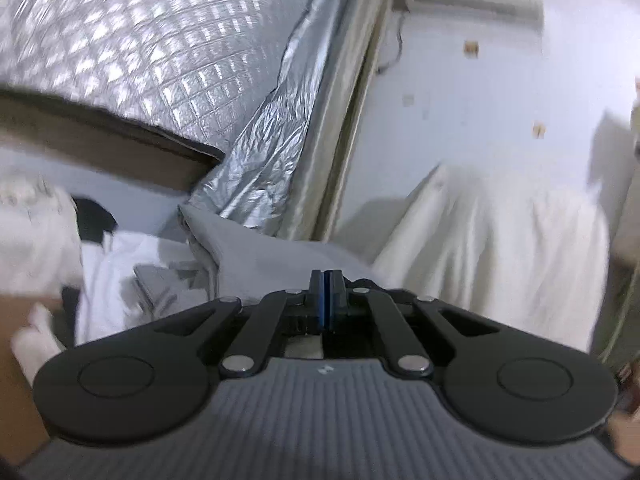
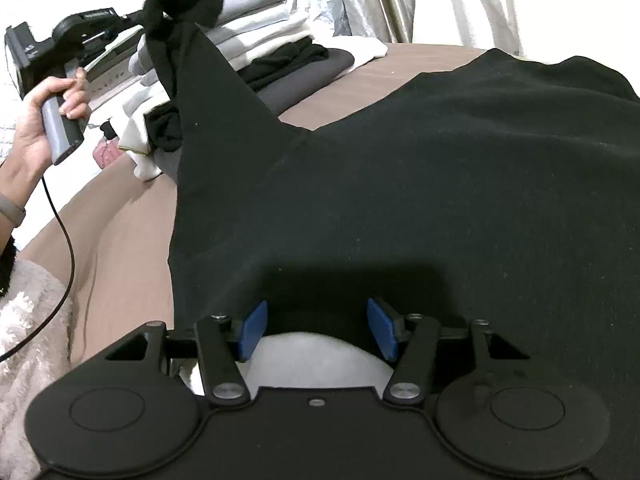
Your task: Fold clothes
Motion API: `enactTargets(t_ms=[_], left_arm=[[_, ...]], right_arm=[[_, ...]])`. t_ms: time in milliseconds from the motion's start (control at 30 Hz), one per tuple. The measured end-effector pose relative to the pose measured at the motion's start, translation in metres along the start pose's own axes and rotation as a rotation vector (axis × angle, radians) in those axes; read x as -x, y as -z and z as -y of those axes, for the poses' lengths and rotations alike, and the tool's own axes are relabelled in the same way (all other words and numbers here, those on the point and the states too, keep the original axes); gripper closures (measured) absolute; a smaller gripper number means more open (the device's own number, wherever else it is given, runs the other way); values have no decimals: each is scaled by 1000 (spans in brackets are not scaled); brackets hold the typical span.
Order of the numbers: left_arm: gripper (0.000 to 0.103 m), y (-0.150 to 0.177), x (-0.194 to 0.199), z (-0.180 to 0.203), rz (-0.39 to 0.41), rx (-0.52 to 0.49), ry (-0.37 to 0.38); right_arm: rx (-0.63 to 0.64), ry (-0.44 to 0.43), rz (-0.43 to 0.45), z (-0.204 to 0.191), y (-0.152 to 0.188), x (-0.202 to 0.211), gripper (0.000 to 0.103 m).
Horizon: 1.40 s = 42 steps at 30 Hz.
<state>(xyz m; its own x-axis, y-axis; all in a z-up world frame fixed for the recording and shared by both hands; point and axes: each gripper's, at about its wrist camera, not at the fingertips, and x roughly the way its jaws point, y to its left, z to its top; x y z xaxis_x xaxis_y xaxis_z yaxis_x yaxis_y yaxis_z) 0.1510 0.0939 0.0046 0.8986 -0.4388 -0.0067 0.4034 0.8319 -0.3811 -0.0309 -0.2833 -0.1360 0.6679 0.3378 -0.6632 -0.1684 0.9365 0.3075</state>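
Left gripper [image 2: 140,14], raised level in the person's left hand [image 2: 48,116], pinches the sleeve of the black garment [image 2: 400,168] spread over the brown bed [image 2: 120,208]. Right gripper [image 2: 318,330] tilts downward, fingers spread above the garment's near edge.

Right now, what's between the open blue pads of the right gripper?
In the right wrist view, the right gripper stands open over the black garment's near edge, something white showing beneath; nothing is pinched.
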Motion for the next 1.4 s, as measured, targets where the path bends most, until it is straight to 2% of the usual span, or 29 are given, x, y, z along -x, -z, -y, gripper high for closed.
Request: enactTargets(t_ms=[67, 100, 133, 267, 333, 367, 467, 533, 600, 633, 733, 800, 833, 900, 933, 967, 1000, 1100, 1133, 1200, 1267, 1300, 1333, 1400], left_arm=[[101, 1, 3, -2, 8, 78, 75], [101, 3, 6, -2, -4, 108, 138], [101, 5, 6, 7, -40, 95, 193], [101, 28, 7, 64, -194, -63, 332], [101, 43, 10, 87, -276, -37, 419], [101, 48, 14, 98, -301, -34, 451], [101, 62, 49, 144, -323, -203, 554], [100, 74, 66, 158, -351, -154, 691], [97, 93, 64, 167, -414, -64, 733], [96, 104, 60, 173, -455, -63, 707], [95, 155, 39, 203, -657, -223, 522], [95, 175, 27, 200, -778, -236, 454], [94, 175, 24, 193, -798, -219, 434], [85, 161, 25, 175, -770, -172, 400], [66, 151, 28, 167, -728, -165, 364], [41, 142, 29, 157, -685, -169, 306], [34, 135, 29, 147, -657, -181, 228], [33, 132, 24, 126, -680, -287, 10], [34, 134, 19, 118, -705, -285, -24], [35, 138, 4, 100, -770, -185, -25], [37, 142, -6, 90, -826, -79, 6], [39, 143, -11, 85, -853, -26, 24], [47, 142, -13, 85, -864, -2, 45], [48, 137, -4, 88, -832, -63, 93]], right_arm=[[5, 2, -2, -1, 0, -1, 40], [3, 1, -3, 0, -1, 0, 40], [1, -1, -5, 0, -1, 0, 40], [21, 8, -8, -2, 1, -1, 36], [53, 22, -10, -6, 0, 0, 36], [64, 29, -12, -8, -2, 3, 36], [31, 77, 23, -6, -5, 22, 36], [-7, 121, 56, -2, 1, 42, 36], [-1, 168, 78, -3, 7, 59, 36], [10, 192, 87, -4, 10, 66, 35], [-15, 201, 66, -3, 17, 77, 32], [-71, 194, 4, -2, 23, 74, 32], [-89, 195, -21, -3, 27, 72, 32], [-84, 198, -39, -9, 34, 74, 32], [-80, 194, -40, -12, 37, 77, 32], [-83, 187, -33, -14, 40, 81, 32], [-97, 177, -25, -14, 43, 86, 32], [-178, 146, 10, -7, 48, 99, 32], [-205, 144, 29, -4, 49, 103, 32], [-219, 150, 73, 1, 49, 110, 33], [-163, 193, 139, -1, 45, 113, 94], [-115, 238, 192, -6, 41, 116, 96], [-68, 264, 260, -10, 37, 123, 96], [-19, 265, 361, -13, 25, 139, 96]])
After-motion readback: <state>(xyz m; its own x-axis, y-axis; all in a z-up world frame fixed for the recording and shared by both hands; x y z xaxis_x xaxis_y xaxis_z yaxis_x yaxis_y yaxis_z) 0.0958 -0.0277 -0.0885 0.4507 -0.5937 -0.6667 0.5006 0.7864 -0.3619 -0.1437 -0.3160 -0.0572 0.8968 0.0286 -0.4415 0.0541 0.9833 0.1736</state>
